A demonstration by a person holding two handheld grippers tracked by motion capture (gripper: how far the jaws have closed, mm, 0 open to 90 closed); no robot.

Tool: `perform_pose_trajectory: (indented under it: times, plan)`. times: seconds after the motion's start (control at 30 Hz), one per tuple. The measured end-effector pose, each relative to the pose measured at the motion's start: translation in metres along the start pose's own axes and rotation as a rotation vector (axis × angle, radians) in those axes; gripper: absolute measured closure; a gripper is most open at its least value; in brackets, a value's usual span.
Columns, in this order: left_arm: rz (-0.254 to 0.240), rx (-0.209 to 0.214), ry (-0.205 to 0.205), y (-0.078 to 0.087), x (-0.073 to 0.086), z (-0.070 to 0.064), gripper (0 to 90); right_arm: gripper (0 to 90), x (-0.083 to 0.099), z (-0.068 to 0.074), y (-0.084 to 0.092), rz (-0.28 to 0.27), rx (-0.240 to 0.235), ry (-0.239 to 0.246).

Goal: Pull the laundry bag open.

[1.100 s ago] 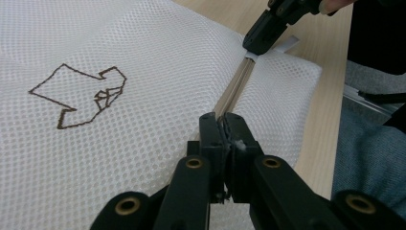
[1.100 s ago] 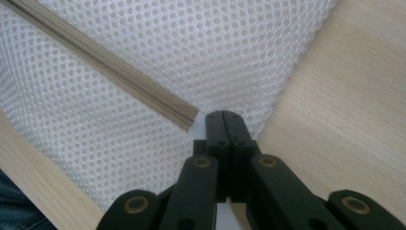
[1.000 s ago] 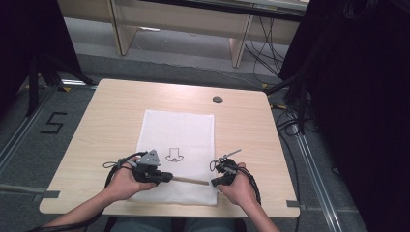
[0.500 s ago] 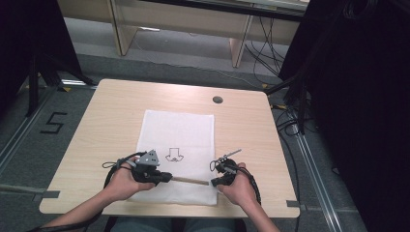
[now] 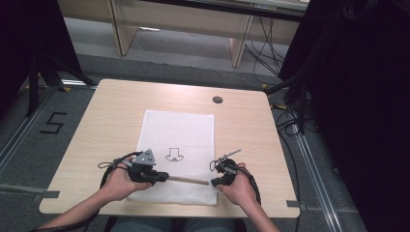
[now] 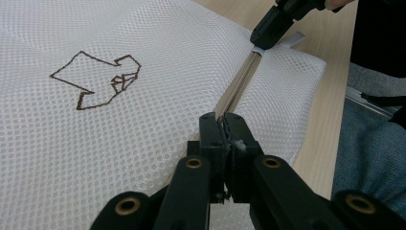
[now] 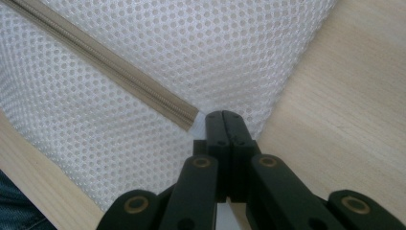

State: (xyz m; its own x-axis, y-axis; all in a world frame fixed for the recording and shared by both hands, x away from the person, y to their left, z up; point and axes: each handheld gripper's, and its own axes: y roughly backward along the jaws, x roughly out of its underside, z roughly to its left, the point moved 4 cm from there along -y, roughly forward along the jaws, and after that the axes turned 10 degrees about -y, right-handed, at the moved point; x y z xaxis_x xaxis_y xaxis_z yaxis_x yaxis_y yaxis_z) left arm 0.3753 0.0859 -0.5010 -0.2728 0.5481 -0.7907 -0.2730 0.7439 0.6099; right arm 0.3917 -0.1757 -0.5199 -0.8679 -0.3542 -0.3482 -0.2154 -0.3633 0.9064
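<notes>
White mesh bag (image 5: 176, 145) lies unmoved, both grippers' jaws staying clamped on its tan zipper (image 6: 237, 91) ends.

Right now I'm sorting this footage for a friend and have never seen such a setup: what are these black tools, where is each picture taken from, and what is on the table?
A person sits at a wooden table and holds a hand-operated tool with two black jaws in each hand: the left gripper and the right gripper. One picture comes from a camera fixed above, looking down on the table. The other two come from small cameras riding on each tool, looking along its jaws.

On the table lies a white mesh bag with a small brown drawing and a beige zipper along its near edge. The left gripper is shut on the zipper, seemingly at its slider. The right gripper is shut on the small white tab at the zipper's end. So both tools grip the zipper, one at each end.
</notes>
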Motion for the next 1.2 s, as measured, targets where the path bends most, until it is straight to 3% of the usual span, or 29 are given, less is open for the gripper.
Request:
perform_pose_trajectory:
  times: [0.1,0.17,0.2,0.3,0.37,0.47,0.5,0.63,0.67,0.77,0.8,0.83,0.9,0.97,1.0,1.07,1.1,1.13,1.2]
  plan:
    - [0.000,-0.002,-0.020,0.001,0.001,0.001,87.1,90.0,0.000,0.000,0.000,0.002,-0.001,-0.003]
    - [0.008,-0.009,0.003,0.003,0.002,0.001,87.1,90.0,0.000,0.000,0.000,0.002,-0.001,-0.003]
    - [0.011,-0.008,-0.027,0.004,0.003,0.003,87.1,90.0,0.000,0.000,0.000,0.002,-0.001,-0.003]
    - [-0.001,-0.005,0.013,0.004,0.004,0.001,87.1,90.0,0.000,0.000,0.000,0.002,0.001,-0.003]
    - [0.015,-0.017,-0.021,0.006,0.005,0.004,87.1,90.0,0.000,0.000,0.000,0.000,0.000,0.000]
    - [0.003,-0.012,0.005,0.007,0.006,0.003,87.1,90.0,0.000,0.000,0.000,0.000,0.001,0.000]
    - [0.002,-0.011,-0.012,0.008,0.006,0.004,87.1,90.0,0.000,0.000,0.000,0.005,0.001,-0.008]
    - [0.000,-0.013,-0.005,0.009,0.007,0.004,87.1,90.0,0.000,0.000,0.000,0.002,0.000,-0.004]
    - [0.004,-0.021,0.013,0.009,0.007,0.003,87.1,90.0,0.000,0.000,0.000,0.003,0.000,-0.004]
    - [-0.001,-0.013,0.012,0.009,0.008,0.004,87.1,90.0,0.000,0.000,0.000,0.002,-0.001,-0.004]
    - [-0.001,-0.014,-0.006,0.010,0.008,0.005,87.1,90.0,0.000,0.000,0.000,0.003,0.000,-0.004]
    - [0.000,-0.015,0.017,0.009,0.008,0.003,87.1,90.0,0.000,0.000,0.000,0.002,-0.001,-0.004]
    - [0.010,-0.019,-0.016,0.011,0.008,0.006,87.1,90.0,0.000,0.000,0.000,0.002,-0.001,-0.005]
    - [0.005,-0.022,0.013,0.011,0.008,0.006,87.1,90.0,0.000,0.000,0.000,0.002,-0.001,-0.004]
    - [0.004,-0.023,-0.002,0.012,0.008,0.006,87.1,90.0,0.000,0.000,0.000,0.002,-0.001,-0.005]
    - [-0.004,-0.023,0.017,0.014,0.009,0.006,87.1,90.0,0.000,0.000,0.000,0.002,-0.001,-0.005]
    - [-0.003,-0.020,0.007,0.015,0.010,0.007,87.1,90.0,0.000,0.000,0.000,0.001,-0.002,-0.007]
    - [-0.004,-0.024,0.028,0.015,0.011,0.007,87.1,90.0,0.000,0.000,0.000,0.002,-0.001,-0.007]
    - [0.009,-0.035,0.024,0.016,0.012,0.008,87.1,90.0,0.000,0.000,0.000,0.001,0.000,-0.008]
